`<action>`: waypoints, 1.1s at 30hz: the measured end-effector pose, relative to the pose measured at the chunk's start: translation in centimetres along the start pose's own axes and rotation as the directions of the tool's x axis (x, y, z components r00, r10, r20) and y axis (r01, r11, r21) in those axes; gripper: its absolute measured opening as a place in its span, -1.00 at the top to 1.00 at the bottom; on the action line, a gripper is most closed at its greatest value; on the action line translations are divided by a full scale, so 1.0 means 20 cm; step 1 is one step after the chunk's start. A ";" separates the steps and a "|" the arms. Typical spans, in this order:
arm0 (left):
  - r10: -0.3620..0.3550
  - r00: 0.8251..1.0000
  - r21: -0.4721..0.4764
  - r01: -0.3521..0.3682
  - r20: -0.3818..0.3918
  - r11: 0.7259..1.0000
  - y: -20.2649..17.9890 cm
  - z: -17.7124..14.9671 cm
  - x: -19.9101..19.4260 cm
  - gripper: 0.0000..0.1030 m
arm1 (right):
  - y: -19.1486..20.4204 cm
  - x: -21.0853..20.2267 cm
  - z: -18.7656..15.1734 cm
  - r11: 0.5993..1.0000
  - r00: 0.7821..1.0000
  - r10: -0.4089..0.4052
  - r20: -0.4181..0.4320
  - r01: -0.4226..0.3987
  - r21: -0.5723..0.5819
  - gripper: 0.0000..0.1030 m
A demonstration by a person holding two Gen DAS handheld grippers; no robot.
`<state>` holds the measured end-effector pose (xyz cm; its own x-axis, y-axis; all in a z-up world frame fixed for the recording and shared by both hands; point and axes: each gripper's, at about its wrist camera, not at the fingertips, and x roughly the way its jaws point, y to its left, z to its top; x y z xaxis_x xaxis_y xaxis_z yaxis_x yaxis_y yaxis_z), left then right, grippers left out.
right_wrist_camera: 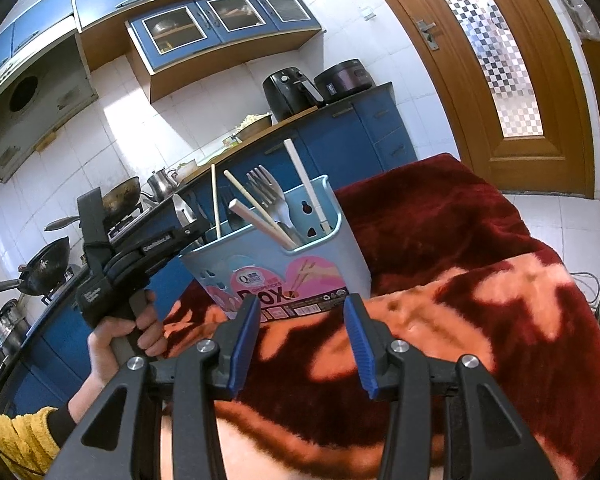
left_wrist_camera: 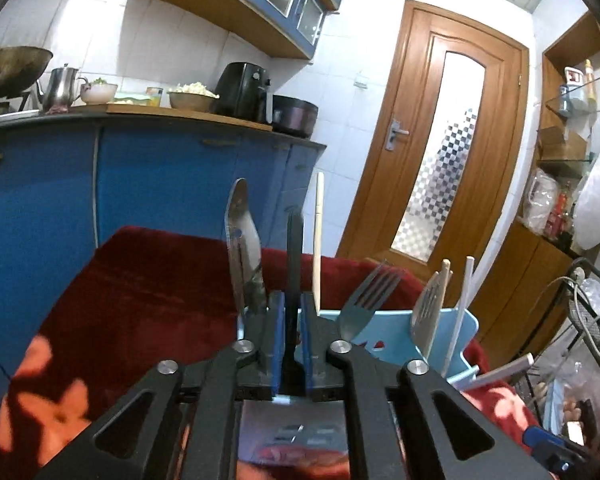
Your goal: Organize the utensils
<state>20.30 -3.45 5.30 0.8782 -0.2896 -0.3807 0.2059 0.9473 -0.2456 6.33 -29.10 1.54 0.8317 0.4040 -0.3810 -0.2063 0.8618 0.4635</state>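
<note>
A light blue chopstick box stands on the red flowered blanket; it also shows in the left wrist view. It holds forks, a slotted steel utensil, chopsticks and a white stick. My left gripper is shut on a black utensil handle that stands upright over the box's left end, beside a steel spoon. In the right wrist view the left gripper reaches over the box rim. My right gripper is open and empty, just in front of the box.
A blue kitchen counter with a kettle, bowls, an air fryer and a cooker stands behind the blanket. A wooden door is at the right. Shelves and a wire basket crowd the far right.
</note>
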 end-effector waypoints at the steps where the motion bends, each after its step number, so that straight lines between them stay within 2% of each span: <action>1: -0.002 1.000 0.003 0.002 -0.005 1.000 0.00 0.00 -0.01 0.73 | 0.00 0.00 0.00 1.000 1.000 -0.001 0.001 0.001 -0.001 0.09; 6: -0.020 0.999 0.017 0.020 -0.028 1.000 0.00 -0.01 -0.13 0.63 | 0.05 -0.03 0.00 1.000 1.000 -0.012 0.003 0.012 -0.015 0.09; 11: 0.021 0.998 0.073 -0.016 -0.058 0.997 -0.03 -0.05 -0.30 0.49 | 0.11 -0.06 0.00 0.998 0.999 -0.037 0.010 0.038 -0.044 0.08; 16: 0.079 0.992 0.100 -0.069 -0.098 0.993 -0.05 -0.14 -0.46 0.14 | 0.18 -0.10 -0.02 0.995 0.997 -0.070 0.016 0.071 -0.074 -0.12; 22: 0.119 0.987 0.108 -0.107 -0.112 0.988 -0.06 -0.28 -0.62 -0.27 | 0.26 -0.15 -0.07 0.987 0.994 -0.105 0.024 0.107 -0.116 -0.50; 24: 0.118 0.986 0.106 -0.106 -0.118 0.989 -0.06 -0.33 -0.66 -0.45 | 0.29 -0.17 -0.10 0.983 0.992 -0.123 0.027 0.126 -0.133 -0.71; 26: 0.113 0.986 0.099 -0.101 -0.119 0.990 -0.06 -0.37 -0.70 -0.48 | 0.31 -0.19 -0.13 0.979 0.989 -0.142 0.031 0.145 -0.145 -0.91; 33: 0.161 0.981 0.119 -0.148 -0.104 0.982 -0.07 -0.52 -0.76 -0.57 | 0.34 -0.24 -0.27 0.958 0.977 -0.196 0.077 0.208 -0.197 -1.00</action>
<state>2.19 -1.85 2.10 0.8499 -0.1459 -0.5063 0.1233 0.9893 -0.0782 -1.75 -23.49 2.23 0.8933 0.2020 -0.4016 -0.1262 0.9701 0.2074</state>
